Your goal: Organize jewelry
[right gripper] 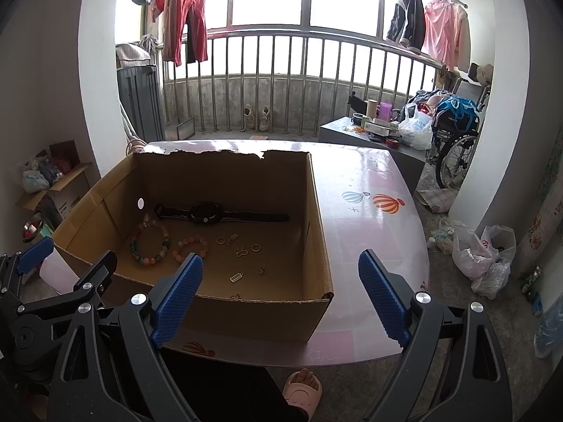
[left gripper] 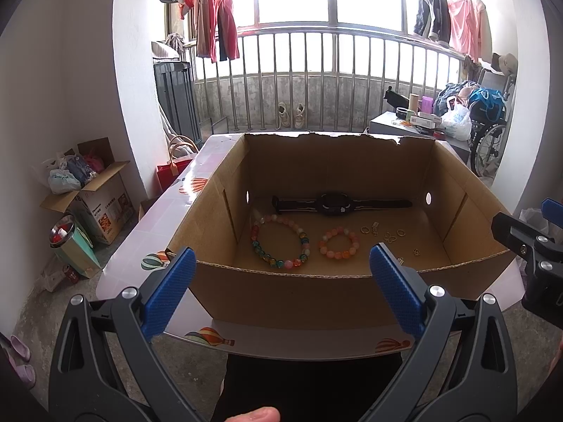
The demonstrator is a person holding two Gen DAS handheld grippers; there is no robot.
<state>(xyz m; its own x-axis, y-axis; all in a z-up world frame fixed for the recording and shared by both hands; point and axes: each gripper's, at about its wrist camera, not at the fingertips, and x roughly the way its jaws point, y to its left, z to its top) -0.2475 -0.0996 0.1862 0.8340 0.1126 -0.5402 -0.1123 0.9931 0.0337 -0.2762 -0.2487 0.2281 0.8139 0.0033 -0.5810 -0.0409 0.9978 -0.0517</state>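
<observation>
Balcony light pours through the railing behind a glossy table (right gripper: 369,190) printed with hot-air balloons, and on it sits the cardboard box (left gripper: 309,295) with its torn back rim, walls high enough to pen everything in. Down on its floor the jewelry is already sorted by kind: the black watch (left gripper: 334,204) stretched flat along the back wall, the large bead bracelet (left gripper: 279,242) and small bead bracelet (left gripper: 339,242) side by side in front of it, and the little gold rings and charms (right gripper: 242,249) scattered apart toward the right. Both tools hang back at the near edge, outside the box. The left gripper (left gripper: 281,292) is spread wide with nothing between its blue pads, and the right gripper (right gripper: 281,295) is just as wide and empty, sitting over the box's right corner. My read: they're held open for a pick, probably among those loose charms.
</observation>
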